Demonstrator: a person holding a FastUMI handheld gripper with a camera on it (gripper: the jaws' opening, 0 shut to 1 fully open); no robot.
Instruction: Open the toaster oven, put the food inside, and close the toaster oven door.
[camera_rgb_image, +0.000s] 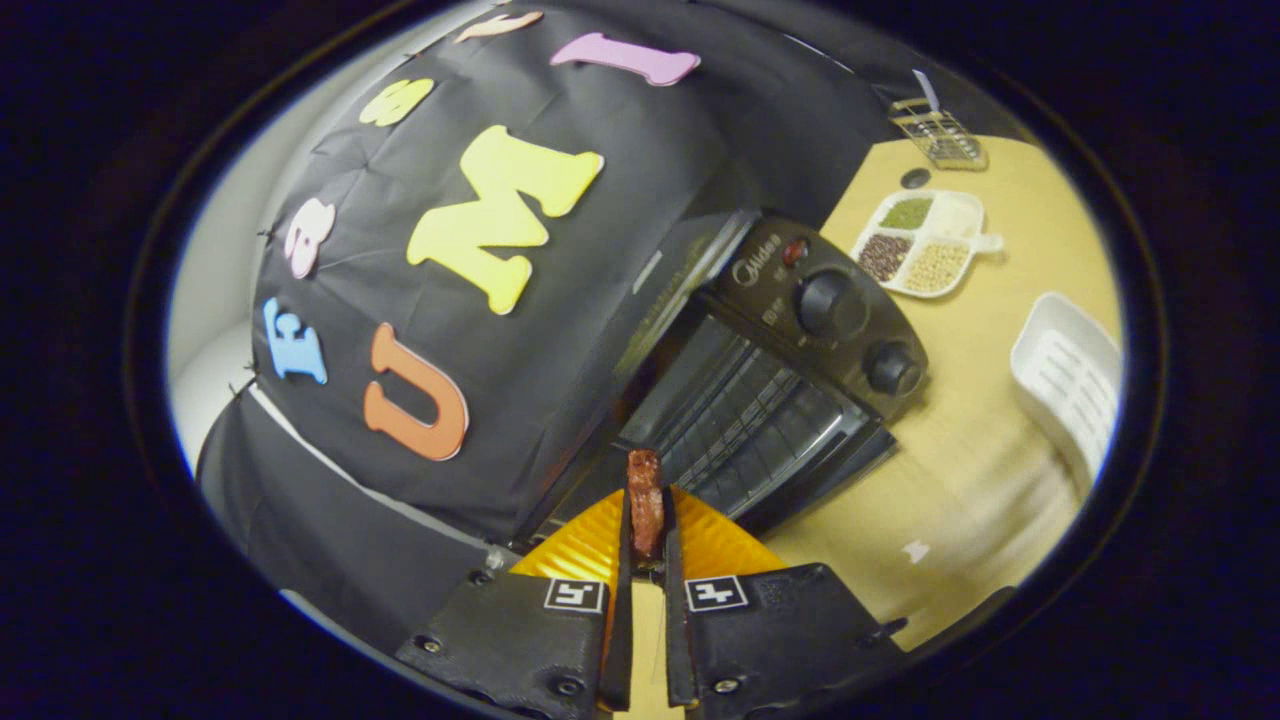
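Booth w/ black cloth wall behind, pale wood table (960, 420) underneath, camera tilted hard so everything leans. Gripper (647, 520) is clamped on a reddish-brown strip of food (645, 500); both fingers press its sides, strip standing up between them w/ its tip poking past the fingertips. Orange plate (720, 545) sits right under the fingers. Toaster oven (790, 370) is just ahead, at approx 1 o'clock from the fingers, door (830, 470) already dropped open, wire rack (745, 420) visible inside. Further off at 2 o'clock: divided dish (925, 245) of beans and grains, white basket (1070, 380) at 3 o'clock, wire holder (938, 135) at the far table edge. Step in hand looks like carrying food into the cavity. To do it well: level the wrist first, go in over the open door, keep clear of the upper frame and knobs (860, 335), set the strip down on the rack before letting go. Strip's long axis runs along the fingers, free end pointing fwd toward the oven mouth, so I'd guess it will end up lying front-to-back on the rack.
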